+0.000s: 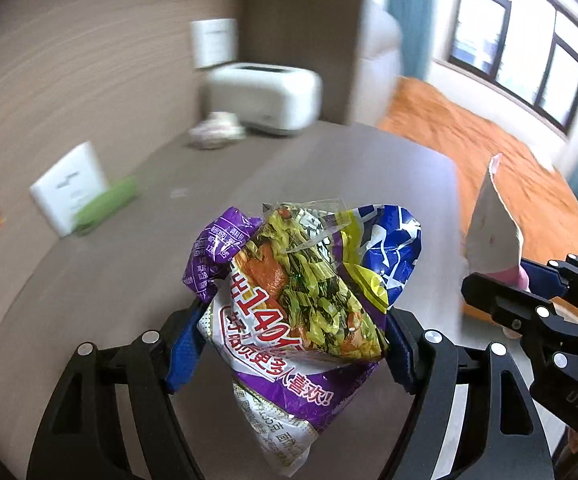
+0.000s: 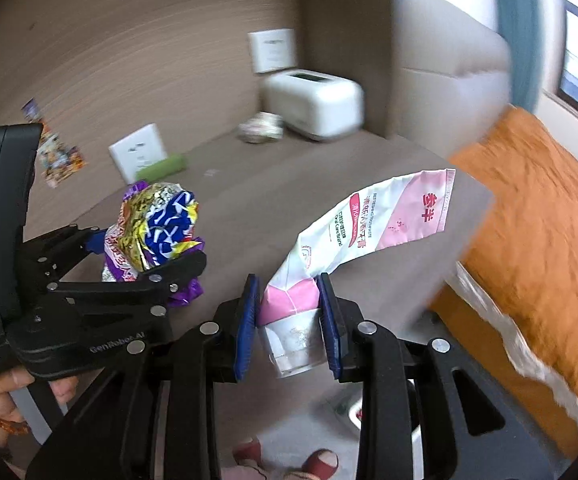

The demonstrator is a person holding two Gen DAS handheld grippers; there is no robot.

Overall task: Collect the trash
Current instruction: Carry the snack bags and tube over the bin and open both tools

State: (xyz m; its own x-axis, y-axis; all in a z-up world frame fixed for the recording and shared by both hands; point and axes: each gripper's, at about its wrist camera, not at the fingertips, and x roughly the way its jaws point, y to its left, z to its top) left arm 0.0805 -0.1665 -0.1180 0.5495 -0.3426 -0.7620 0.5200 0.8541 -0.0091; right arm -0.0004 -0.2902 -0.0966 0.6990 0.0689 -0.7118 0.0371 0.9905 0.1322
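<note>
Now, both grippers are lifted above a round grey-brown table point(image 1: 349, 168).
Left gripper point(image 1: 289, 344): tilted downward; its blue-padded jaws pinch a crumpled purple, yellow and blue plastic noodle wrapper point(image 1: 301, 292) from both sides, holding it clear of the tabletop.
Left hand point(image 2: 5, 392): wrapped round the handle at the lower left of the right wrist view, with an orange bead bracelet at the wrist.
Right gripper point(image 2: 289, 320): tilted downward; its jaws are pressed on the capped end of a flattened pink-and-white toothpaste tube point(image 2: 369, 224), which sticks up and to the right above the table edge.
Wrapper writing: large red "140" and white Chinese characters.
Tube writing: "Oral Care Brand", with red Chinese characters.
Gripper body: "GenRobot", possibly followed by "AI"; blurred.
Background: white toaster point(image 1: 265, 96), blurred.
</note>
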